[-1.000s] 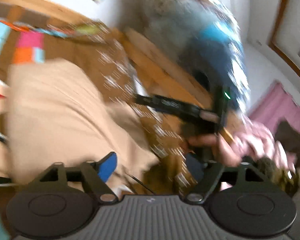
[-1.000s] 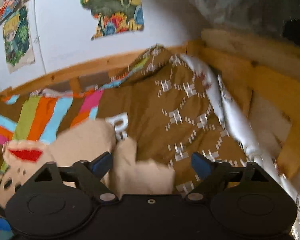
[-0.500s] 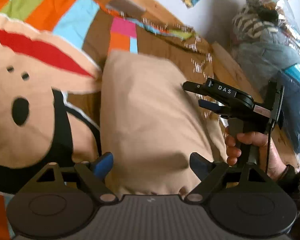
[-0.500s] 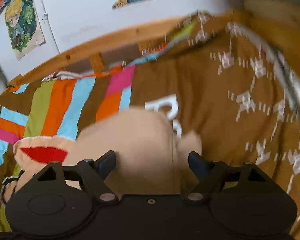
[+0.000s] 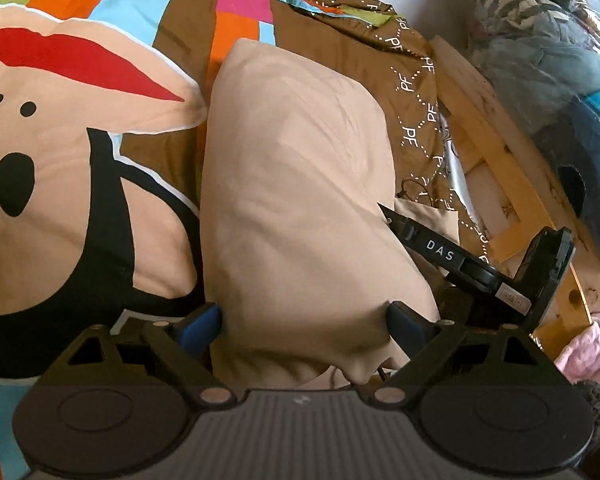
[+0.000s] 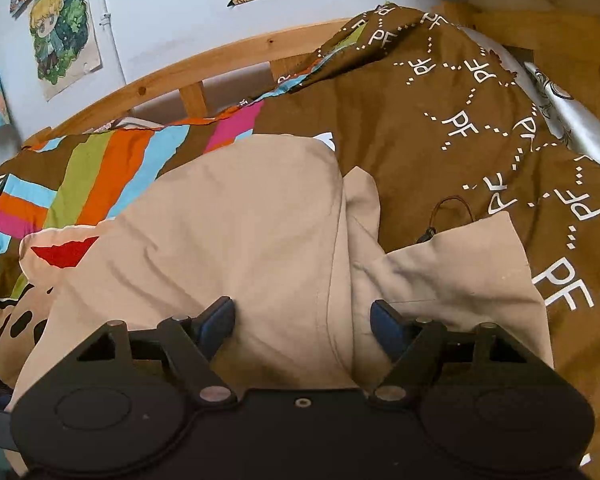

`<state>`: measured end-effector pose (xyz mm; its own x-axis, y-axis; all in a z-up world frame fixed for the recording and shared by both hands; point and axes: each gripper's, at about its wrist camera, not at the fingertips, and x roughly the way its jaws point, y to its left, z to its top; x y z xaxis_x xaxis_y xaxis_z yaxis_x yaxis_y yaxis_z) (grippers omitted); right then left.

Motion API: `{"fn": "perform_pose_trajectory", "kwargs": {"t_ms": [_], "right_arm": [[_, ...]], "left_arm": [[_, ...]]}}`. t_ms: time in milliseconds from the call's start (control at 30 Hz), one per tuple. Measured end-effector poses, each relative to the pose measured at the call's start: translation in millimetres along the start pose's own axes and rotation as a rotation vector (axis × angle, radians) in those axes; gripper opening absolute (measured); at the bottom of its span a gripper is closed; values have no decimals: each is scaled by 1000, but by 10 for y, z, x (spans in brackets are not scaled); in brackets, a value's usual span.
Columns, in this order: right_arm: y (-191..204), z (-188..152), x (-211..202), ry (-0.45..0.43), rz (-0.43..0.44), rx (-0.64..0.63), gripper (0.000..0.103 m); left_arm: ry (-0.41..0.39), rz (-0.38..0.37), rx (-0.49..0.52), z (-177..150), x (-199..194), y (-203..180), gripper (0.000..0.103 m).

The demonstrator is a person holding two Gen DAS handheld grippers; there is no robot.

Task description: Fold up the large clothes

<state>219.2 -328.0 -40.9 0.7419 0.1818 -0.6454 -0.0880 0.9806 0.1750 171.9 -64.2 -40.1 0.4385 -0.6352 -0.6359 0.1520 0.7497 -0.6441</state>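
A beige garment point(image 5: 296, 184) lies folded lengthwise on the colourful bed cover point(image 5: 60, 184). My left gripper point(image 5: 303, 320) is open, its blue fingertips point(image 5: 202, 320) straddling the garment's near end with cloth bulging between them. My right gripper point(image 6: 302, 320) is also open, low over the same beige garment point(image 6: 240, 232), with a fold seam between its fingers. A loose beige flap point(image 6: 452, 264) spreads to the right. In the left wrist view the right gripper point(image 5: 456, 258) reaches in from the right along the garment's edge.
The brown patterned cover point(image 6: 460, 120) runs up to a wooden bed frame point(image 5: 496, 120). A plastic bag of clothes point(image 5: 548, 52) lies beyond it, pink fabric point(image 5: 592, 344) at far right. A thin dark cord point(image 6: 448, 216) lies by the flap. Posters point(image 6: 64, 24) hang on the wall.
Both grippers have come down and in over the beige garment, which now fills the gap between each pair of fingers. The left view has swung left from the bed's edge.
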Motion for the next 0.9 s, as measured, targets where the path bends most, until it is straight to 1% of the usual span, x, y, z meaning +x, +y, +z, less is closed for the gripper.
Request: {"fn": "perform_pose_trajectory", "kwargs": {"t_ms": [100, 267, 300, 367, 400, 467, 567, 667, 700, 733, 767, 800, 833, 900], "right_arm": [[13, -37, -35, -4, -21, -4, 76], [51, -220, -149, -53, -69, -30, 76], [68, -267, -175, -69, -84, -31, 76], [97, -351, -220, -96, -115, -20, 76], [115, -372, -229, -100, -128, -26, 76], [125, -383, -234, -101, -138, -36, 77], [126, -379, -241, -99, -143, -41, 77], [199, -270, -311, -75, -183, -82, 79], [235, -220, -366, -97, -202, -105, 80], [268, -158, -429, -142, -215, -131, 82], [300, -76, -462, -181, -217, -158, 86], [348, 48, -447, -200, -208, -194, 88], [394, 161, -394, -198, -197, -225, 90], [517, 421, -220, -179, -179, -296, 90]], "left_arm": [[-17, -4, -13, 9, -72, -4, 90], [-130, -50, -88, 62, -234, 68, 90], [-136, -39, -101, 73, -236, 91, 89], [-114, 24, -110, 86, -177, 101, 86], [-94, 57, -100, 77, -132, 107, 87], [-98, 47, -117, 50, -101, 139, 87], [-78, 45, -133, 67, -63, 177, 89], [-76, 54, -123, 62, -61, 177, 90], [-77, 60, -116, 61, -63, 167, 90], [-77, 65, -108, 48, -69, 161, 90], [-75, 71, -98, 45, -60, 149, 90], [-74, 74, -90, 45, -45, 138, 90], [-74, 77, -84, 40, -38, 125, 90], [-73, 82, -71, 31, -32, 110, 90]]}}
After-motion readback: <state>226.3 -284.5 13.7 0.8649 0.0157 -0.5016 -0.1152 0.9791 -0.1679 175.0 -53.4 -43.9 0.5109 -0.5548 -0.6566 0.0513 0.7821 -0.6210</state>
